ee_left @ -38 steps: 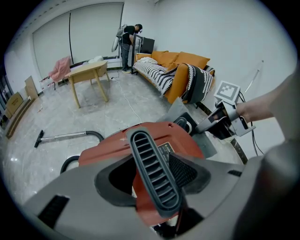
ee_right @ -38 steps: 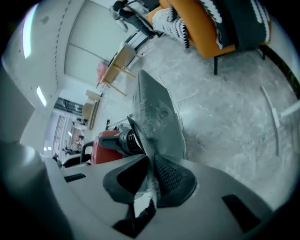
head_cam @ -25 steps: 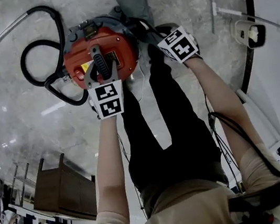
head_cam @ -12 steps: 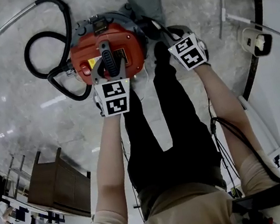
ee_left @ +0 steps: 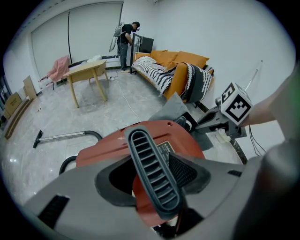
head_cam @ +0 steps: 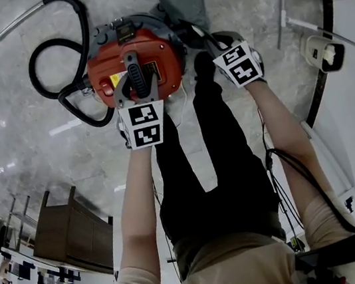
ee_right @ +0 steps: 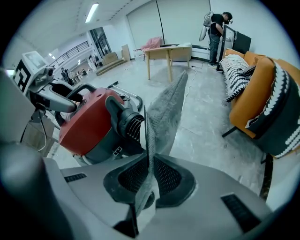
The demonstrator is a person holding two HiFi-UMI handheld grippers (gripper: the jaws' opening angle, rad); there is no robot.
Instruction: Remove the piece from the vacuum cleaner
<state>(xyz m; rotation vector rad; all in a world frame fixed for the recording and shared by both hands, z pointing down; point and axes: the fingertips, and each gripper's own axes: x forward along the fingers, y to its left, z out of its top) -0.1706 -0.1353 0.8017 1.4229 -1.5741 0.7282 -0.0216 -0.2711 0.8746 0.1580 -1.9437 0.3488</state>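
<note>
Black hose (head_cam: 84, 22) loops on the marble floor at left, meeting the red vacuum cleaner (head_cam: 148, 48). We see the left gripper (head_cam: 135, 92) astride the ribbed black handle (head_cam: 134, 74) on top, jaws clamped on it. The grey fabric piece (head_cam: 182, 2) stands off the cleaner's right side, beside its black ribbed outlet (ee_right: 126, 124). The right gripper (head_cam: 206, 37) pinches the fabric's edge tight between its pads.

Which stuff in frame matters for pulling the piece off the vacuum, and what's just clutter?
In the job: vacuum; its handle, gripped by the left gripper; grey cloth piece, pinched in the right gripper.
Lying about: wand, table, sofa.
</note>
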